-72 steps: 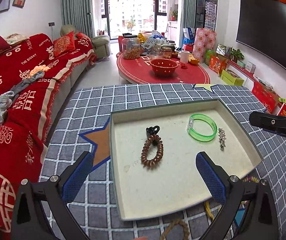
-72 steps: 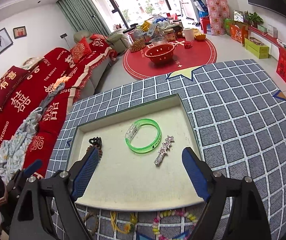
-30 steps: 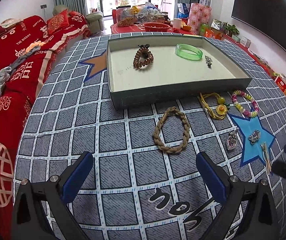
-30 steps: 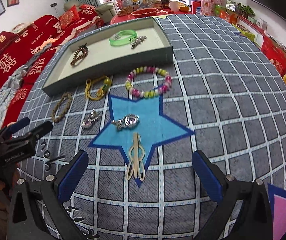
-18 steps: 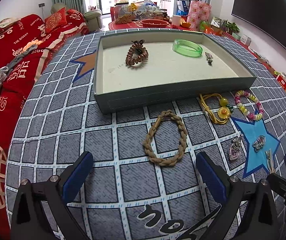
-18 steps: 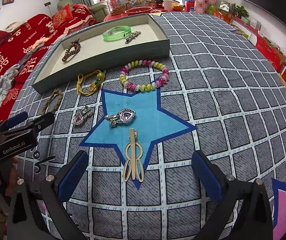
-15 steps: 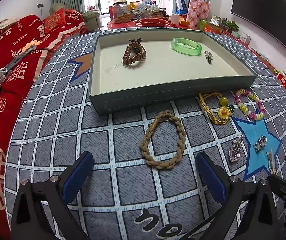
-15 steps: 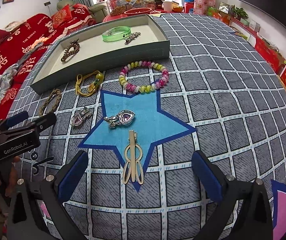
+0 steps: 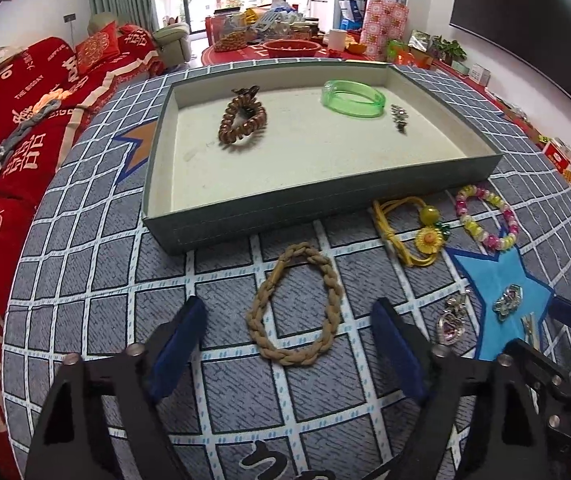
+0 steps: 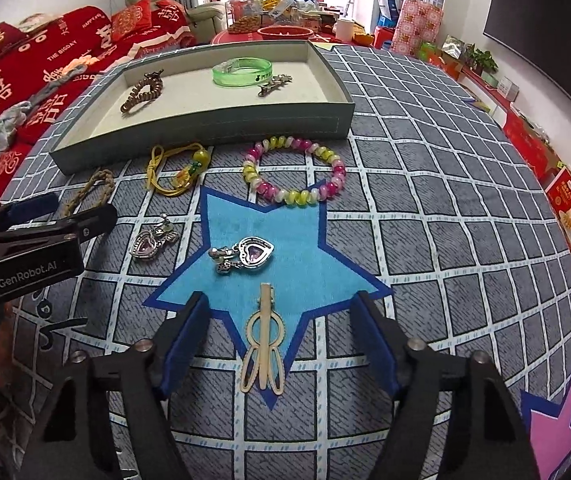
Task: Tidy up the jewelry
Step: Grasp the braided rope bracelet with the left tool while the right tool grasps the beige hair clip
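Observation:
My left gripper is open, its fingers either side of a tan braided bracelet on the grid cloth. My right gripper is open around a cream hair clip on the blue star. A grey-green tray holds a brown coil hair tie, a green bangle and a small silver clip. In front of the tray lie a yellow cord charm, a pink-yellow bead bracelet and two heart pendants.
The left gripper's body shows at the left of the right wrist view. A red sofa runs along the left. A red round table with clutter stands behind the tray. Boxes line the right wall.
Both grippers have dropped lower and moved forward. The braided bracelet now lies between the left fingers and the hair clip between the right fingers. Both jaws have narrowed a little.

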A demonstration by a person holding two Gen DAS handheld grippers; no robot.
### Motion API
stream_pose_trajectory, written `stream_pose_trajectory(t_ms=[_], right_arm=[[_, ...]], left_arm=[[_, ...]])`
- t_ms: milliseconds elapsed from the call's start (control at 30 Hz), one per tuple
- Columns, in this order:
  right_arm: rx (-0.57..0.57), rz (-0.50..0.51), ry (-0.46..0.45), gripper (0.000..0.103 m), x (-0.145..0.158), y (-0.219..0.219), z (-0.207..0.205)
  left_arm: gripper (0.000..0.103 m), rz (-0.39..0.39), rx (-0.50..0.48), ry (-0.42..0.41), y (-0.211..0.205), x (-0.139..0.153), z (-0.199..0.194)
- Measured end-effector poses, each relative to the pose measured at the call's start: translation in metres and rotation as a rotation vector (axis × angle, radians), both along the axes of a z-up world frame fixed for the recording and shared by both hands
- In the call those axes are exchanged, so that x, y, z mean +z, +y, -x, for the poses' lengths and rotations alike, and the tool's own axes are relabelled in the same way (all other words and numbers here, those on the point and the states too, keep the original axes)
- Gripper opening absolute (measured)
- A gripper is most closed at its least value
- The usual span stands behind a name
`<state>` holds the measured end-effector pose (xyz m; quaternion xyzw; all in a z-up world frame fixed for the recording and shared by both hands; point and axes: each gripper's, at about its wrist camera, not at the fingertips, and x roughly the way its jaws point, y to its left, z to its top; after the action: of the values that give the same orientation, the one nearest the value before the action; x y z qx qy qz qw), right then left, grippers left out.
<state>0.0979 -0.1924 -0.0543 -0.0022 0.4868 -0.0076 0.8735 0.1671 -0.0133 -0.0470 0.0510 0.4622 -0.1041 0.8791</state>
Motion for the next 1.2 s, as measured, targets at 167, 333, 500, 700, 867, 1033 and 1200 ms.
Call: stream_pose_trajectory(t_ms=[167, 333, 500, 700, 867, 1033, 1200], right_arm=[[0.022, 0.0, 0.0, 0.047, 0.003, 0.007, 0.001], [0.015, -0.007, -0.004, 0.009, 0.004, 0.005, 0.002], [-0.004, -0.098, -0.014, 0.009, 0.008, -0.009, 0.007], [-0.011, -0.188, -0.049, 0.009, 0.021, -0.028, 0.012], [-0.026, -0.237, -0.062, 0.009, 0.031, -0.038, 0.012], [-0.023, -0.283, -0.07, 0.009, 0.042, -0.043, 0.004], [-0.006, -0.272, -0.082, 0.009, 0.055, -0.042, -0.013]], left_arm=[[0.033, 0.006, -0.039, -0.008, -0.006, 0.005, 0.005], [0.026, 0.057, -0.036, 0.011, 0.0, 0.007, 0.006], [0.026, 0.086, -0.031, -0.003, 0.007, 0.015, 0.012], [0.026, 0.1, -0.04, -0.037, 0.012, 0.03, 0.019], [0.026, 0.118, -0.042, -0.053, 0.015, 0.043, 0.022], [0.026, 0.128, -0.046, -0.072, 0.018, 0.056, 0.023], [0.026, 0.125, -0.046, -0.086, 0.02, 0.067, 0.015]])
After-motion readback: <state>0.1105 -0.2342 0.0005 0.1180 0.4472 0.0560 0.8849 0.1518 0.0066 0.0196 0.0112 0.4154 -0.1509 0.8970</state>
